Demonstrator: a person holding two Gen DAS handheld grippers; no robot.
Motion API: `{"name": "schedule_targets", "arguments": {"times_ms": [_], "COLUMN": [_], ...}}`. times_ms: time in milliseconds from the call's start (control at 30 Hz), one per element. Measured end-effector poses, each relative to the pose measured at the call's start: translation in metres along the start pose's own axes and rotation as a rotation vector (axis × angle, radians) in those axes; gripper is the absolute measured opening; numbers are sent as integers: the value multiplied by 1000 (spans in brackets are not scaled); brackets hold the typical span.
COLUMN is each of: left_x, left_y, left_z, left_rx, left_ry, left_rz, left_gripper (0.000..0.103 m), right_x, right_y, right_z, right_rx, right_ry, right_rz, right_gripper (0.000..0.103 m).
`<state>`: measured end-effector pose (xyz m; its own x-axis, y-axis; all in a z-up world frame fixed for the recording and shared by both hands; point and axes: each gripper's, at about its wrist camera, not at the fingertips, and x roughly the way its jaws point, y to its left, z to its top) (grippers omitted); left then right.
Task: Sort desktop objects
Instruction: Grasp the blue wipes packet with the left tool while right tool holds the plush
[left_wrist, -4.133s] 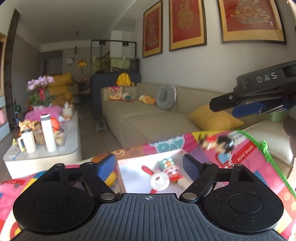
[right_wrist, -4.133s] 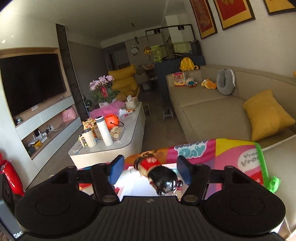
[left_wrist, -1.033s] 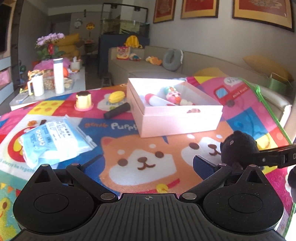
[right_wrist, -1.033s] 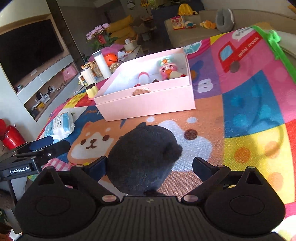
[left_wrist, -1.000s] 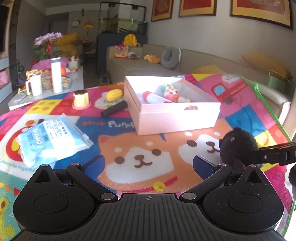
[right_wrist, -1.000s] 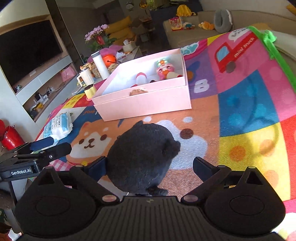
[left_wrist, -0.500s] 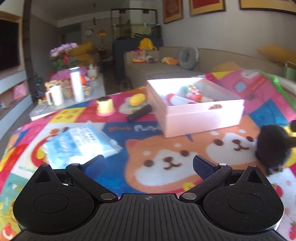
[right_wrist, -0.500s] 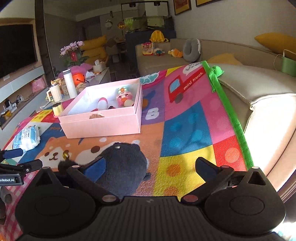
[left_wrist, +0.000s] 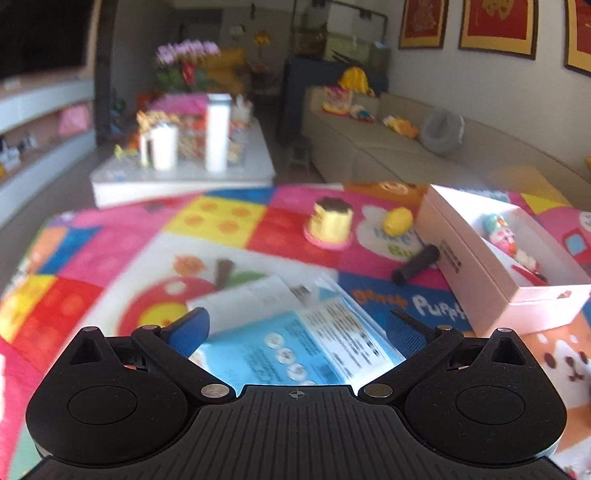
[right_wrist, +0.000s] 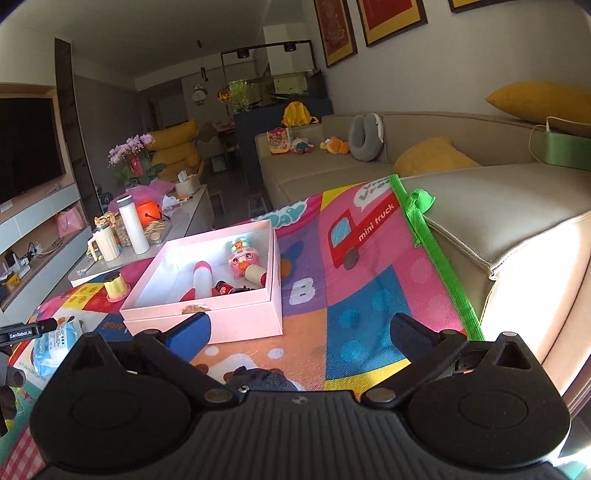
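My left gripper (left_wrist: 297, 328) is open and hovers low over a blue wipes packet (left_wrist: 295, 332), whose near part lies between the fingers. Beyond it on the mat are a yellow pudding toy (left_wrist: 330, 223), a yellow lemon (left_wrist: 397, 220) and a black cylinder (left_wrist: 415, 265) touching the pink box (left_wrist: 517, 291). My right gripper (right_wrist: 299, 332) is open and holds nothing. A black plush (right_wrist: 258, 378) lies on the mat just below it, mostly hidden by the gripper body. The pink box (right_wrist: 207, 317) holds a pink doll (right_wrist: 245, 258) and a white and red bottle (right_wrist: 201, 278).
The colourful play mat (right_wrist: 369, 302) covers the surface, and its green edge (right_wrist: 443, 273) runs along a beige sofa on the right. A white coffee table (left_wrist: 184, 177) with cups and a bottle stands behind the mat. The wipes packet (right_wrist: 55, 341) shows at the left of the right wrist view.
The left gripper swung left and dropped over the wipes packet. The right gripper let go of the black plush and drew back and up; the plush now rests on the mat.
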<state>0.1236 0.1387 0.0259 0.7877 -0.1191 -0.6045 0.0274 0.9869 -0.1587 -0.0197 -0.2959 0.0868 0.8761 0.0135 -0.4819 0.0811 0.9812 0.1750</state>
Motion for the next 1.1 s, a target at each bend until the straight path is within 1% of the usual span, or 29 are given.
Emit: {"name": "schedule_targets", "arguments": {"times_ms": [33,67,100,167,200,233,333,400,433,467,500,533,600,633,667,733,800,867,933,1033,1100], "left_x": [2,1,-4,-11,-16,-20,-32,-40,-43,-45,-45,-43,-38,-34,-27,-9,6,10,7,-2,-12], "left_y": [-4,-12,-26,-52,-69,-82,-122,-141,-146,-150,-153,-152,-149,-150,-150,-155,-158,-155,-152,-145,-143], "left_z": [-4,-8,-16,-27,-38,-44,-66,-75,-77,-75,-73,-66,-54,-49,-42,-33,-30,-32,-36,-45,-53], "left_rx": [4,33,91,170,212,245,362,401,391,357,312,245,133,99,74,90,132,169,201,204,227], "left_ry": [10,3,-2,8,18,25,35,27,21,16,13,14,16,13,14,14,13,-3,1,18,16], "left_rz": [-29,-48,-85,-162,-202,-229,-295,-317,-313,-289,-253,-203,-136,-109,-60,37,100,120,126,91,70], "left_gripper": [103,103,103,103,103,103,103,103,103,103,103,103,103,103,103,103,103,100,71,61,60], "right_x": [2,4,4,5,6,7,9,9,8,8,7,7,8,10,12,15,13,8,2,3,6], "right_y": [-1,-2,-2,-3,-3,-3,-1,-1,-1,-1,-2,-3,-5,-7,-7,-7,-6,-4,-2,-6,-8], "right_z": [0,0,-1,-1,-1,-1,-1,-1,-1,-2,-2,-3,-5,-6,-7,-10,-11,-12,-13,-16,-17], "right_rx": [5,6,4,0,2,6,23,29,29,28,28,29,39,48,57,77,76,54,13,-5,23], "right_ry": [5,7,7,6,6,8,14,13,11,7,4,1,-1,4,11,26,27,9,-22,-26,-8], "right_rz": [-9,-16,-21,-23,-24,-23,-13,-7,-9,-13,-19,-26,-42,-47,-48,-48,-49,-59,-83,-106,-99], "right_gripper": [103,103,103,103,103,103,103,103,103,103,103,103,103,103,103,103,103,103,103,103,103]}}
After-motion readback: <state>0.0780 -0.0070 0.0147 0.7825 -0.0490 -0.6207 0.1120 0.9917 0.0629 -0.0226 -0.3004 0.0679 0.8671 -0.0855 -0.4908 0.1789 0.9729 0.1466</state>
